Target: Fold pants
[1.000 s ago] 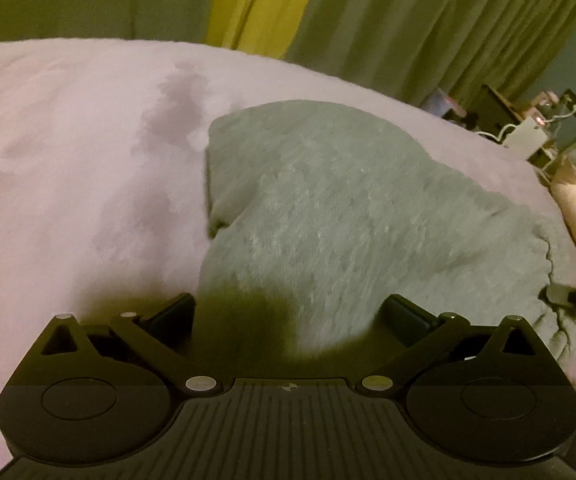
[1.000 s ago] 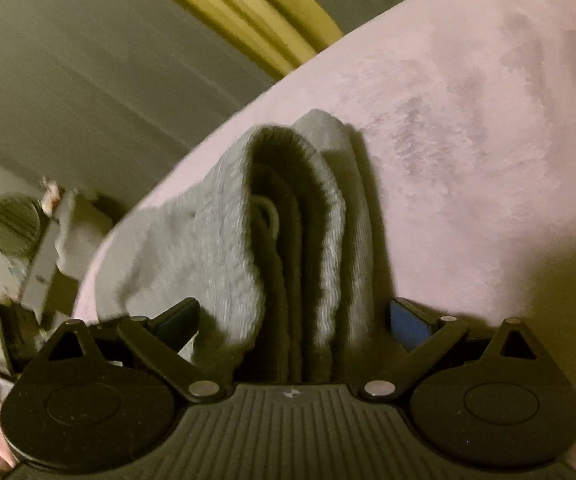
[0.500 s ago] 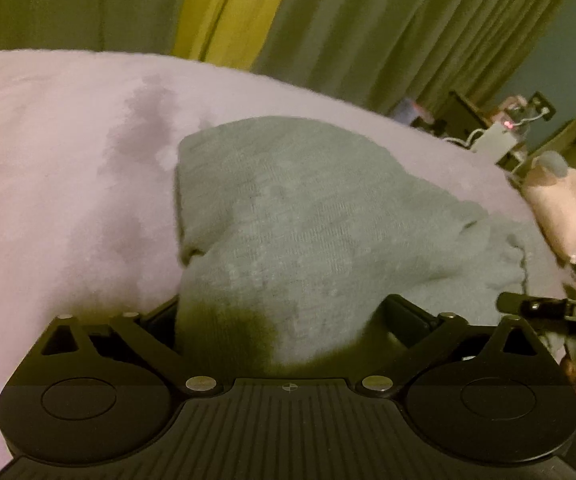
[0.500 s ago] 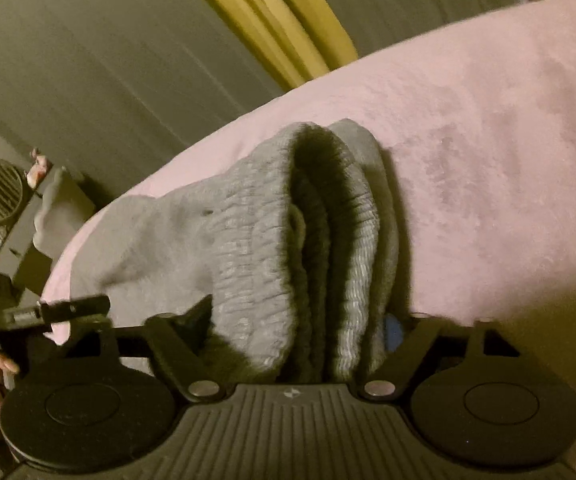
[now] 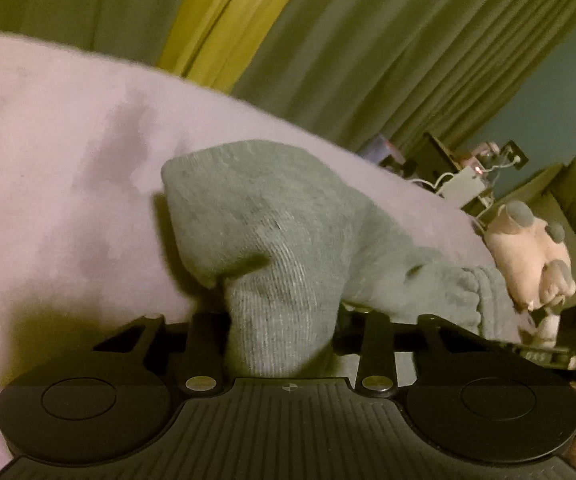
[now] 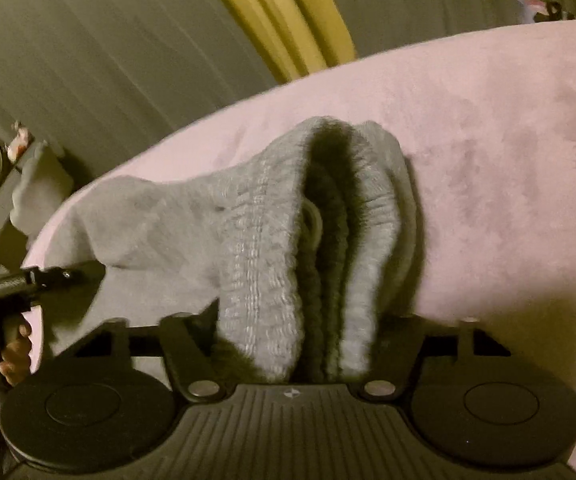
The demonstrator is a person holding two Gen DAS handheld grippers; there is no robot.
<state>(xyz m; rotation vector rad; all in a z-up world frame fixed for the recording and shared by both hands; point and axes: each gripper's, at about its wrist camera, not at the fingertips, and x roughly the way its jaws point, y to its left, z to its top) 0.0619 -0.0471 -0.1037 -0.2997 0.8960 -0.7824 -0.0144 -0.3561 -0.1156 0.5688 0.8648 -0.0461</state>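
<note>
Grey pants [image 5: 272, 216]: knit, bunched on the pink bed [image 5: 60, 168], waistband end toward the right gripper.
Left gripper [image 5: 282, 336]: jaws closing, a gathered fold of fabric pinched between them.
Right gripper [image 6: 299, 344]: jaws closing around the stacked ribbed waistband [image 6: 260, 264].
Bed: pink fleece cover.
Behind: olive curtains [image 5: 387, 40]; plush toy [image 5: 535, 256] at the bed's edge.

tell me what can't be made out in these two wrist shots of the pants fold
- Left wrist view: the left gripper pads, closing, are buried in bunched grey pants.
- Right wrist view: the right gripper pads, closing, are covered by the ribbed waistband.
- Both views: the pants' legs are unseen.
</note>
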